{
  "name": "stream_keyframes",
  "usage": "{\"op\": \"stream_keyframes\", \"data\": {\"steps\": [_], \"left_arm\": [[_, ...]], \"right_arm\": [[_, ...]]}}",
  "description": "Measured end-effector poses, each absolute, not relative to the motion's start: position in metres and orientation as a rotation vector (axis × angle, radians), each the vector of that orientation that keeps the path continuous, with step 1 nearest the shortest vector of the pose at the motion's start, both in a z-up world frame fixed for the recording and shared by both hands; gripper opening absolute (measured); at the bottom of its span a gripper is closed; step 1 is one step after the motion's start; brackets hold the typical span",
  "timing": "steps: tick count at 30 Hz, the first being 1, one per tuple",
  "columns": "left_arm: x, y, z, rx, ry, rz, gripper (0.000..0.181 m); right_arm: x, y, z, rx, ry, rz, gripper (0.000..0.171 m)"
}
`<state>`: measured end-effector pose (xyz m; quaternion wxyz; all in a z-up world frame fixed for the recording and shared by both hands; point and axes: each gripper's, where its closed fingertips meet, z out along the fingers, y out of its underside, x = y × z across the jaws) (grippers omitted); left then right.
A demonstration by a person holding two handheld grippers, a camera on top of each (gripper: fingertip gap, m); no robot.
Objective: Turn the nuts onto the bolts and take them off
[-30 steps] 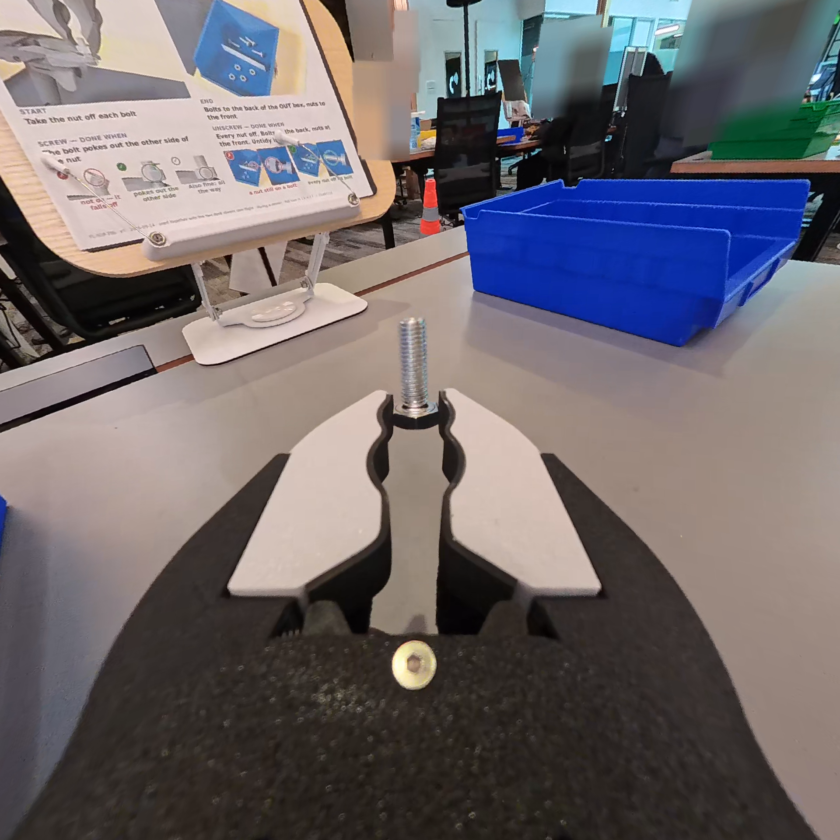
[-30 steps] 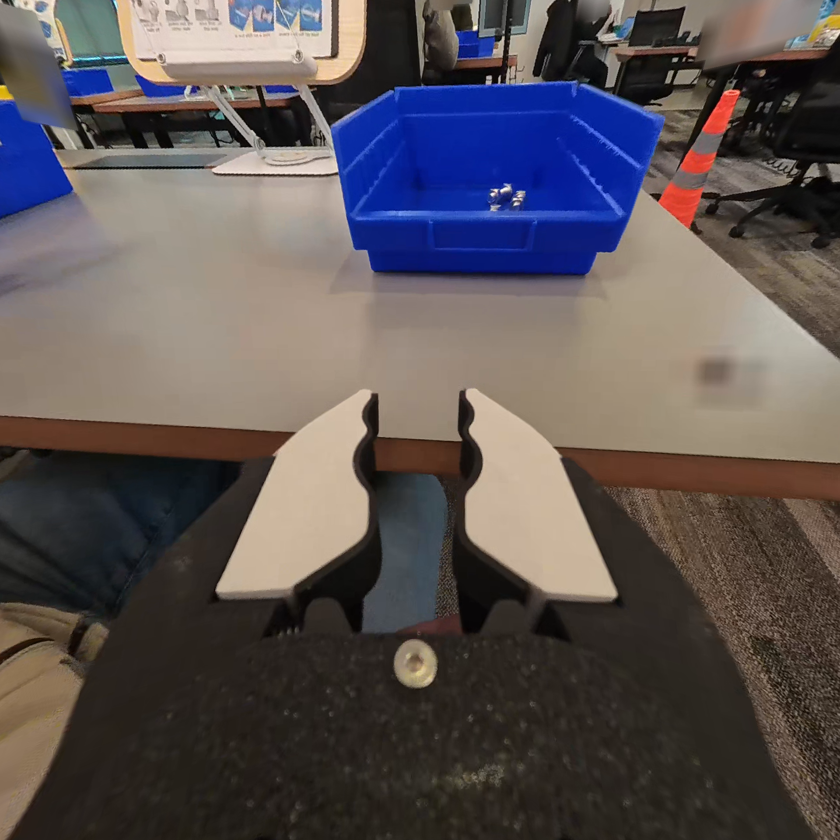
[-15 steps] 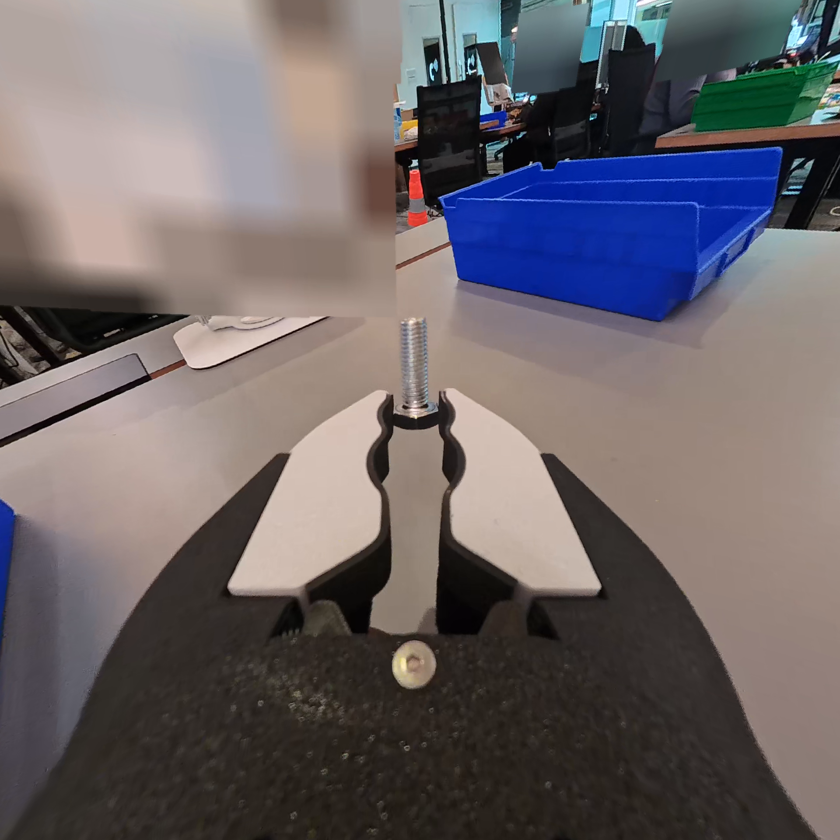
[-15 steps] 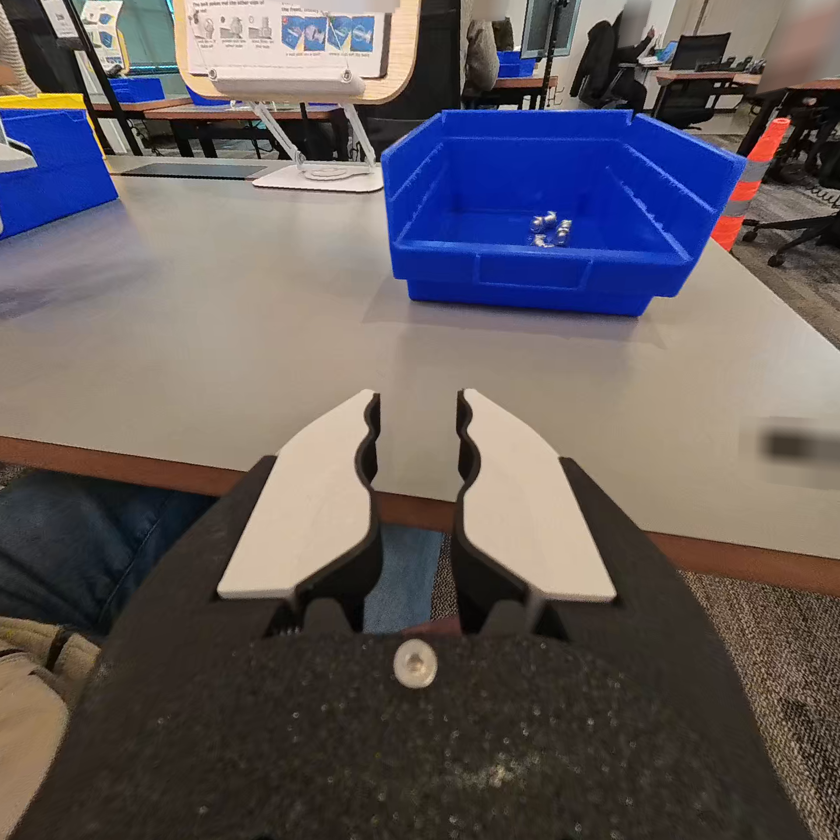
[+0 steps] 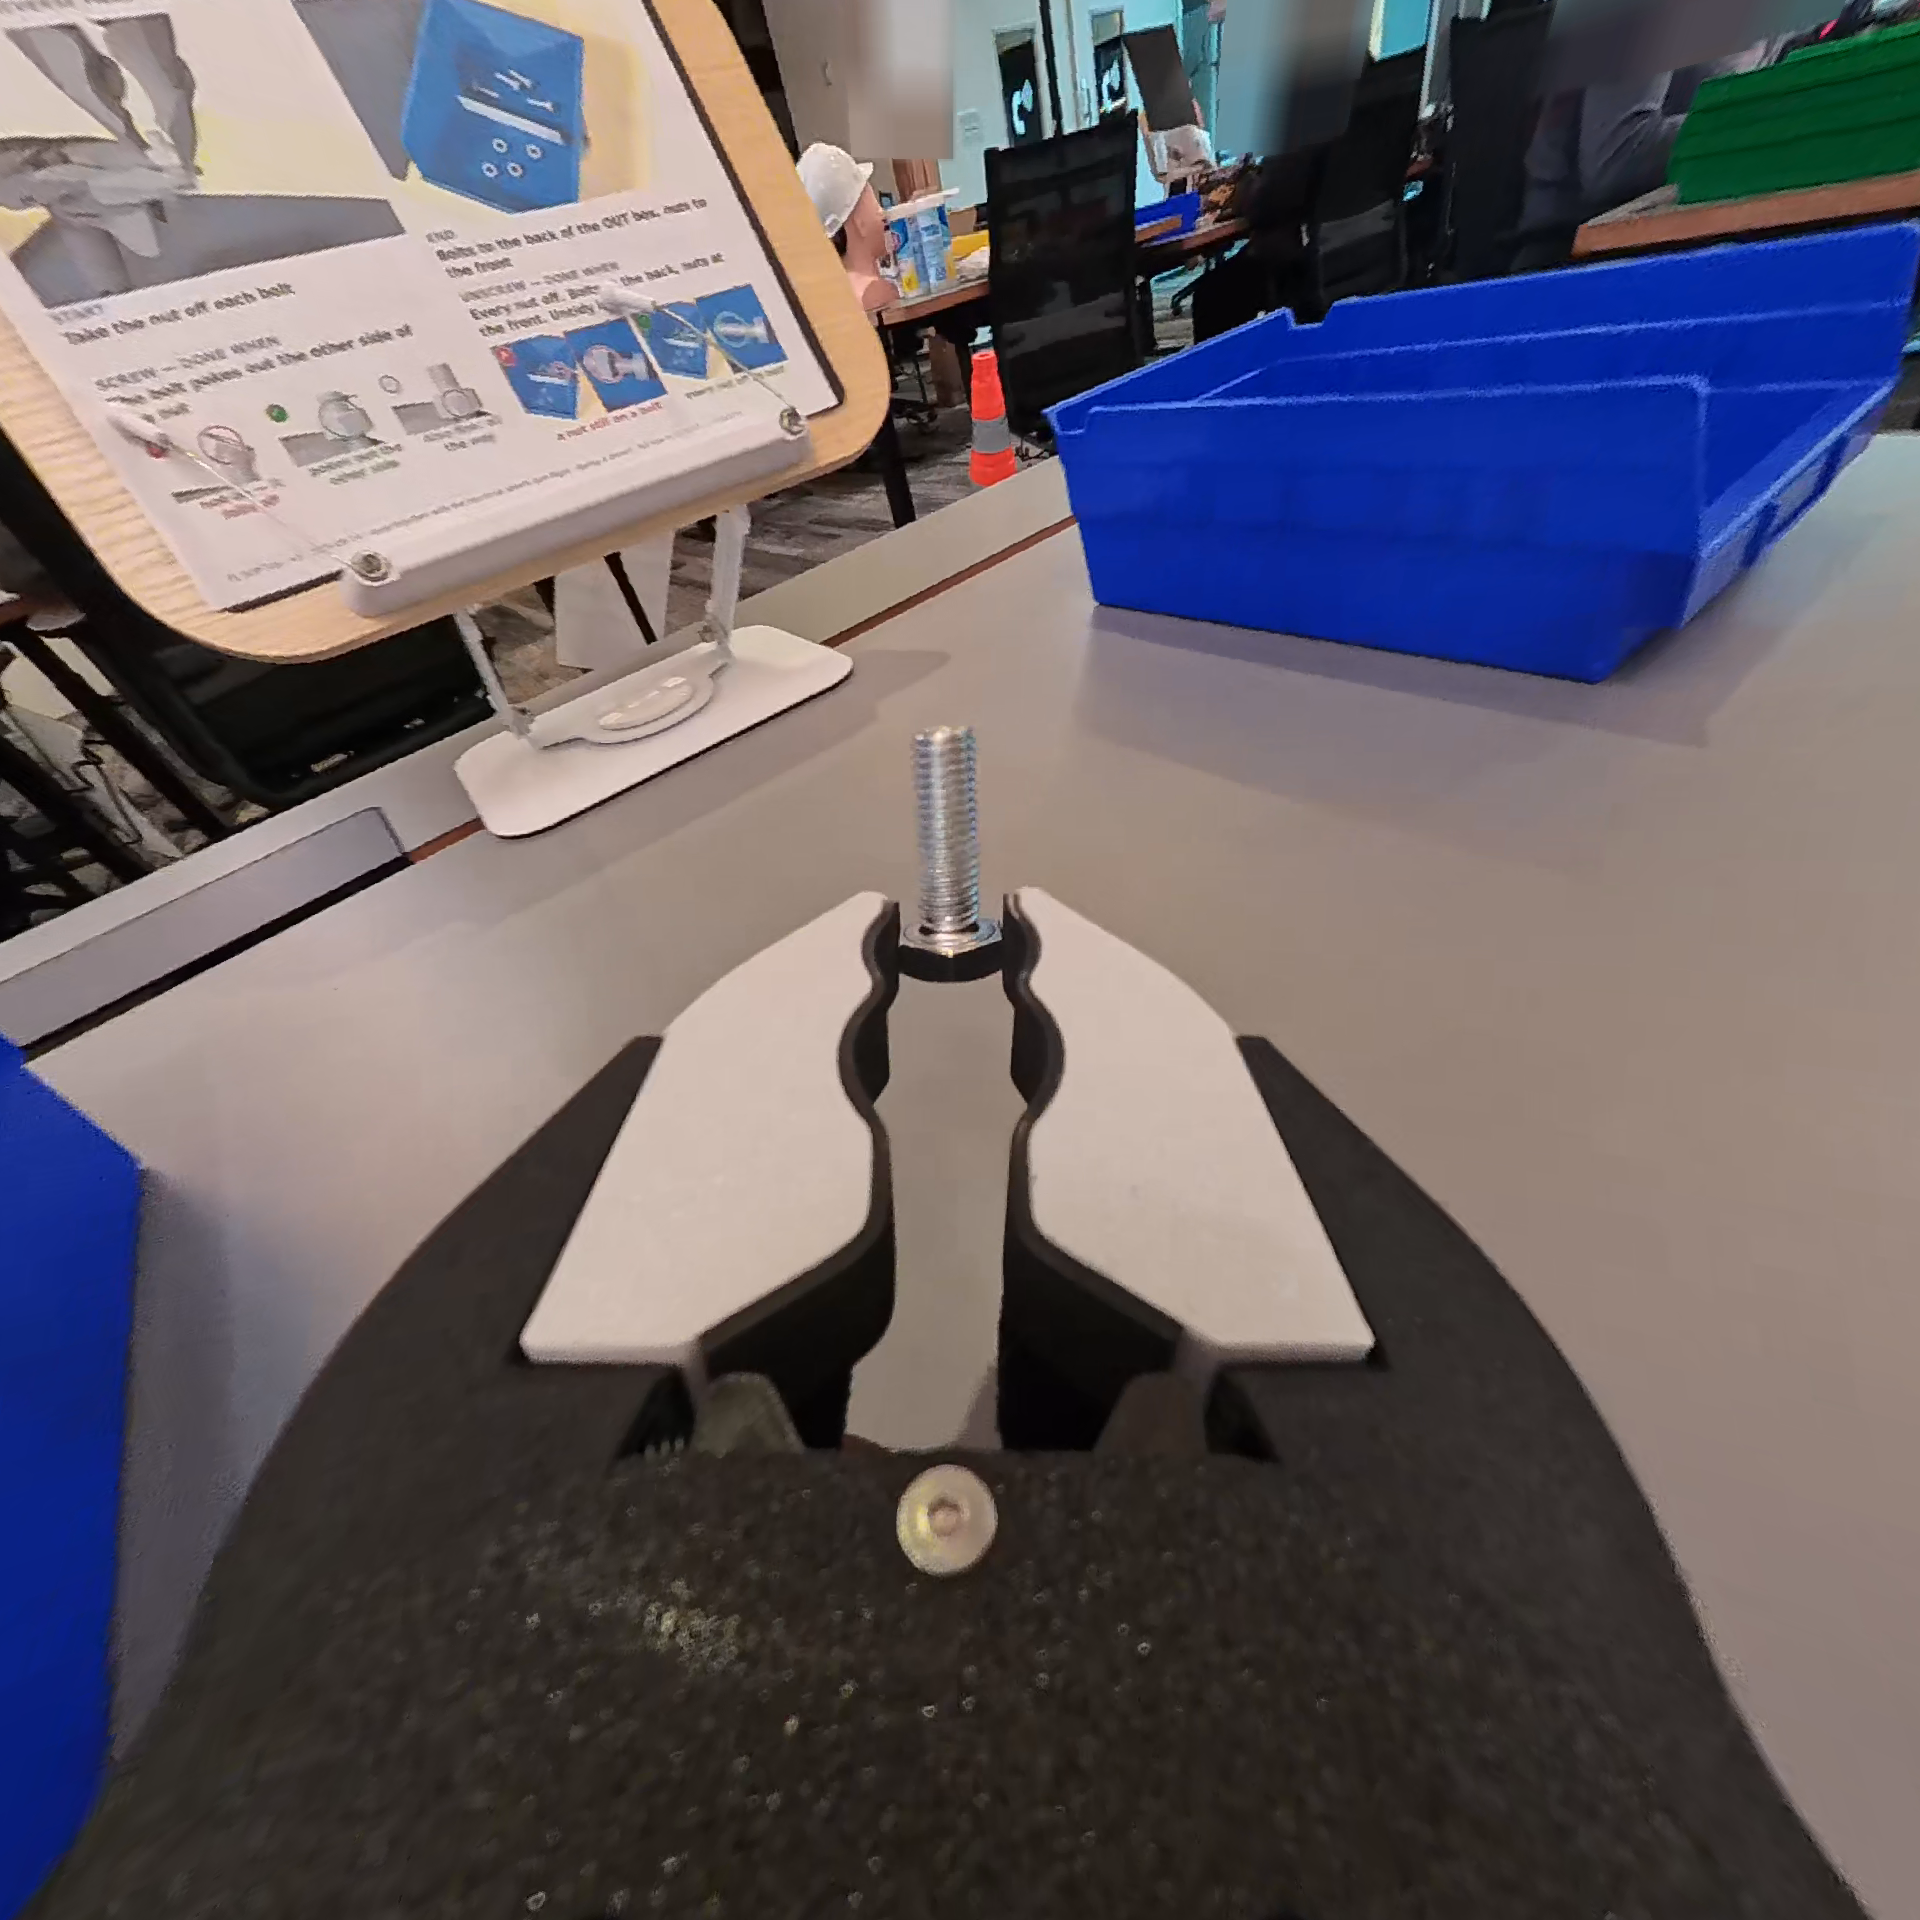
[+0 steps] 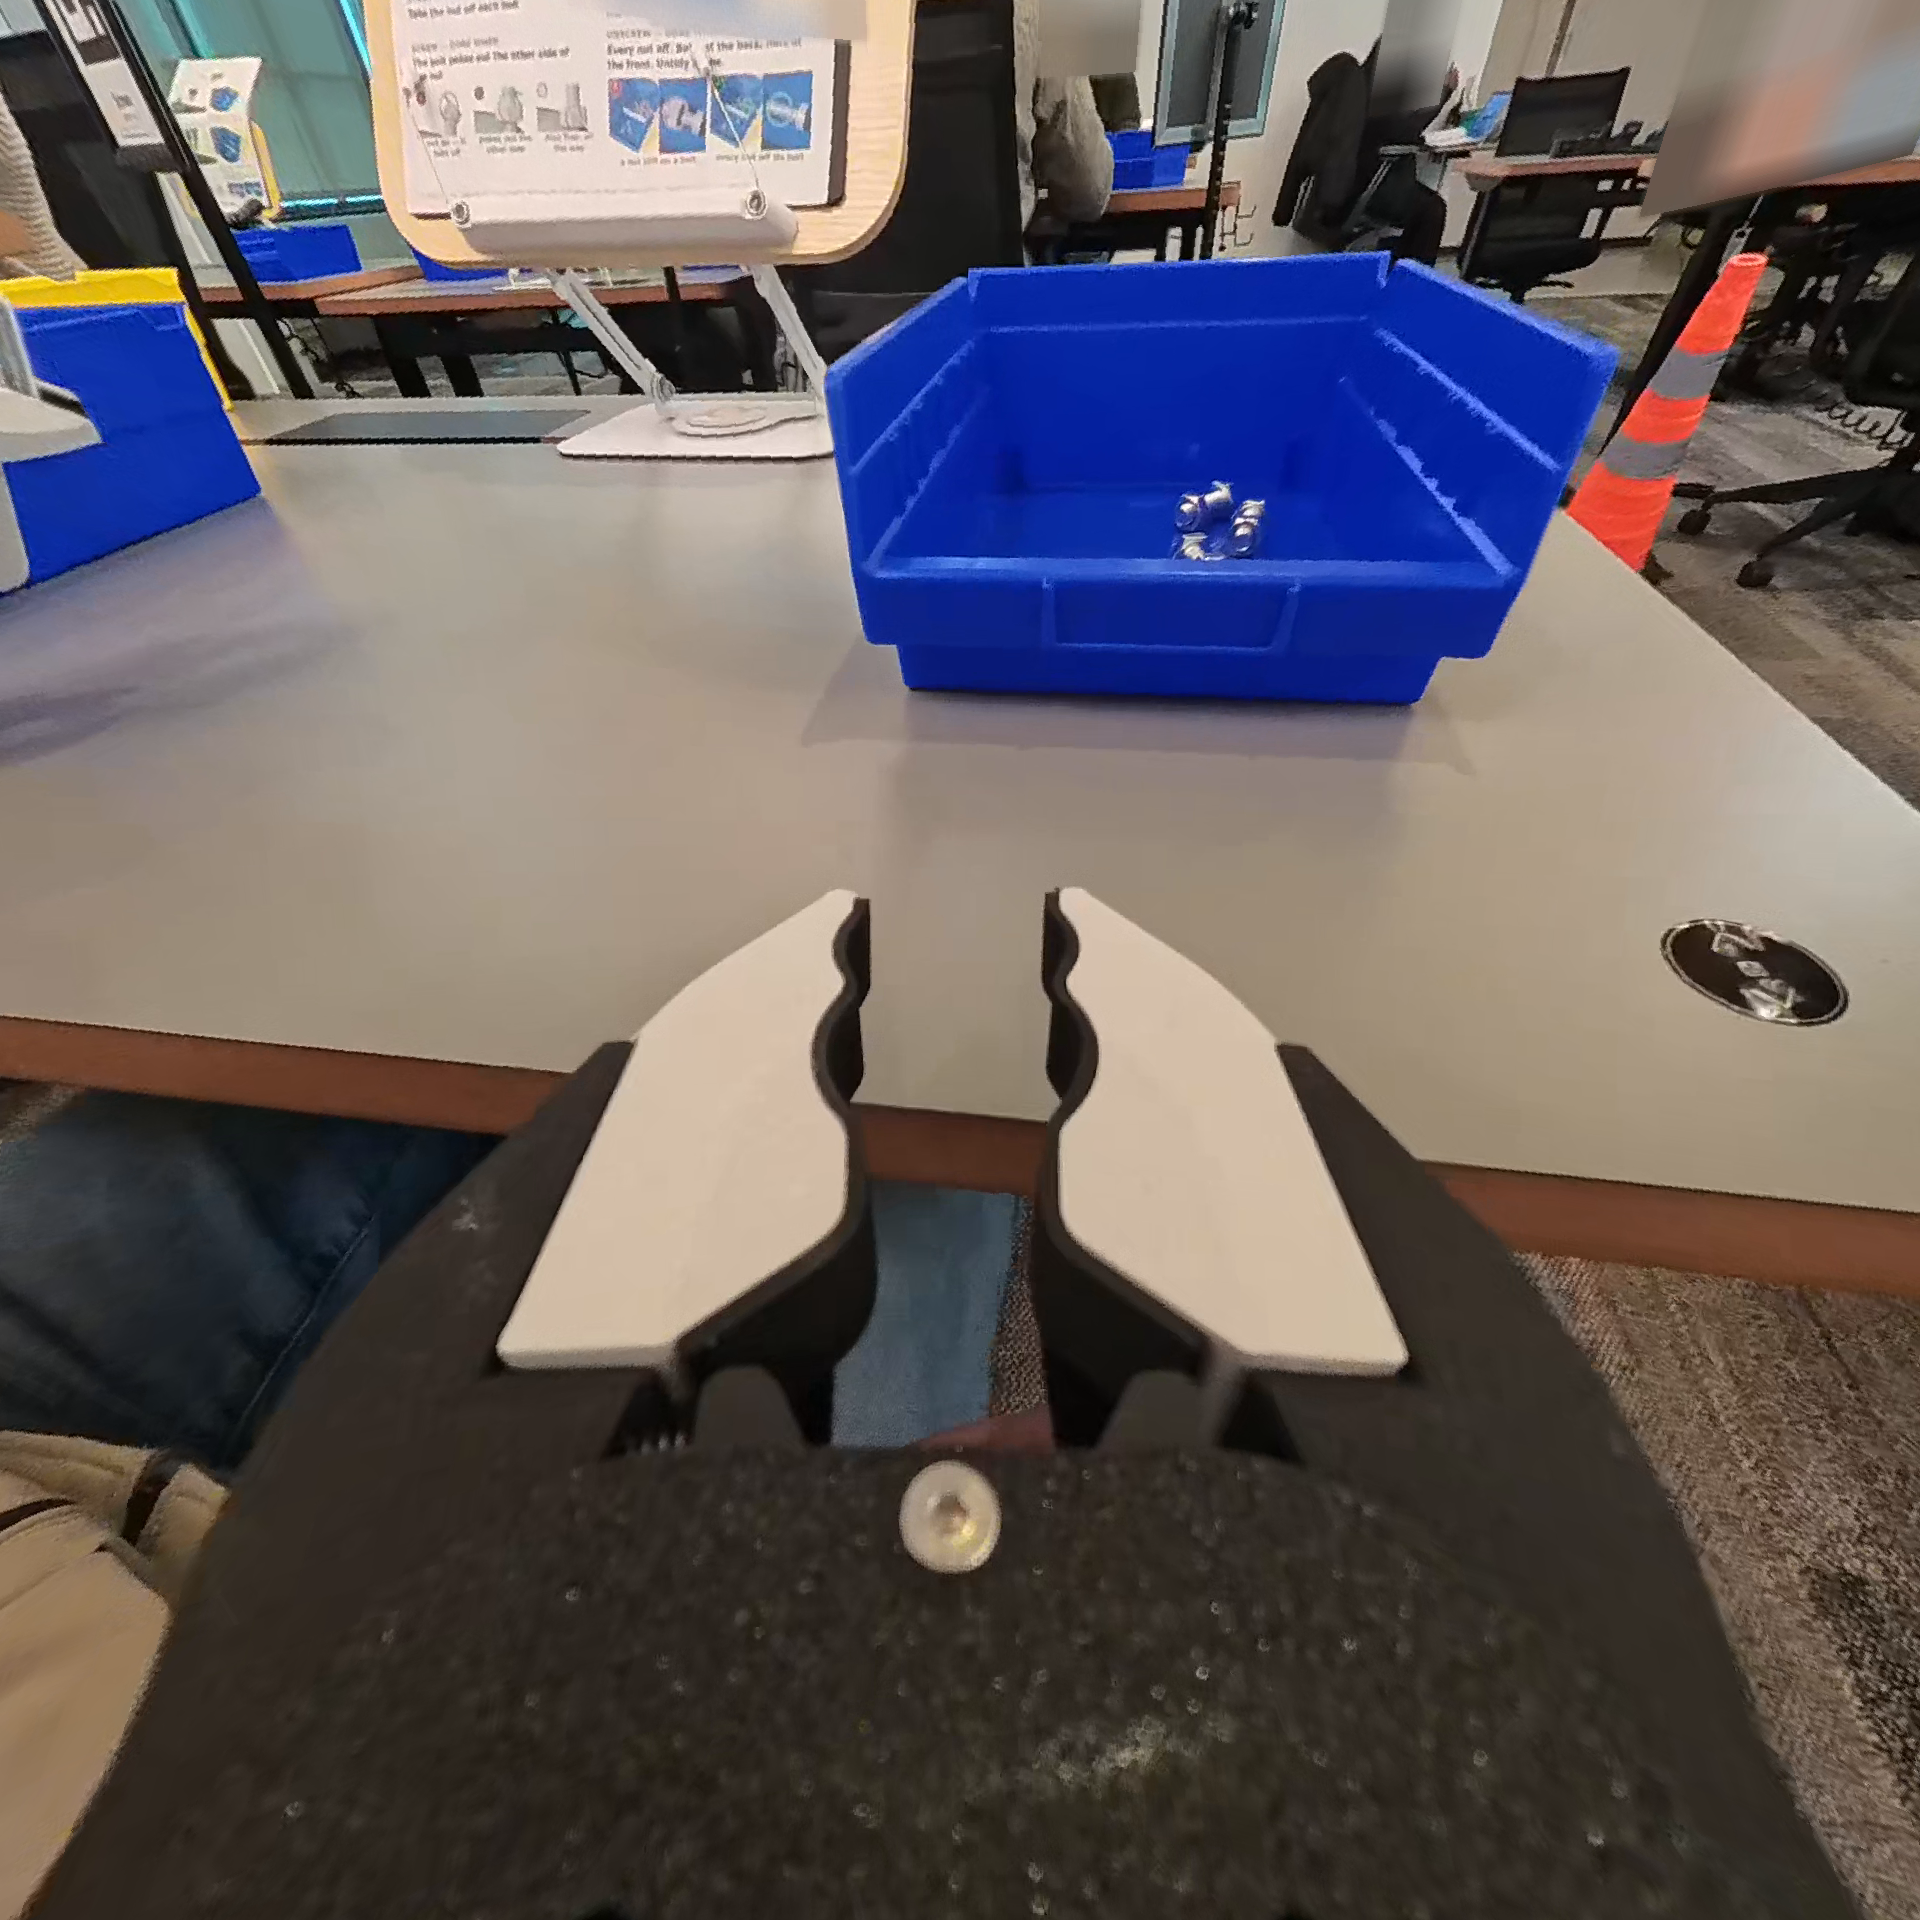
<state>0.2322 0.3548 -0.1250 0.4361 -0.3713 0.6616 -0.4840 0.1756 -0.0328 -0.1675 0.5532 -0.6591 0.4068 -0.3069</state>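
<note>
- I'm looking at an open-plan office: rows of desks [image 6: 1164, 197] and chairs [image 6: 1538, 208] behind
- carpet [image 6: 1766, 1455], blue bins [image 6: 1195, 499], orange cone [image 6: 1673, 416]

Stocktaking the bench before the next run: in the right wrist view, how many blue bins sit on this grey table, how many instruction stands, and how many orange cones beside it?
Blue bins: 2
Instruction stand: 1
Orange cone: 1
Total: 4

Left gripper [image 5: 948, 935]: black grainy body, two pale grey curved fingers with wavy black inner edges, one silver hex screw.
Right gripper [image 6: 956, 935]: same build and colours.
Clothing: blue jeans [image 6: 187, 1247], beige cloth at lower left.
</note>
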Motion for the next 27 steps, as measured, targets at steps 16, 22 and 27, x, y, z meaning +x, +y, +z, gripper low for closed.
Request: {"op": "stream_keyframes", "data": {"steps": [16,22,27], "left_arm": [[0.231,0.366,-0.120,-0.928,1.599,-1.220,0.018],[0.222,0.352,-0.112,-0.872,1.587,-1.222,0.018],[0.196,0.290,-0.106,-0.813,1.706,-1.361,0.018]], "right_arm": [[0.074,-0.144,-0.217,-1.594,1.216,-0.833,0.031],[0.037,-0.203,-0.208,-1.521,1.353,-0.956,0.033],[0.054,-0.275,-0.183,-1.407,1.469,-1.102,0.034]]}}
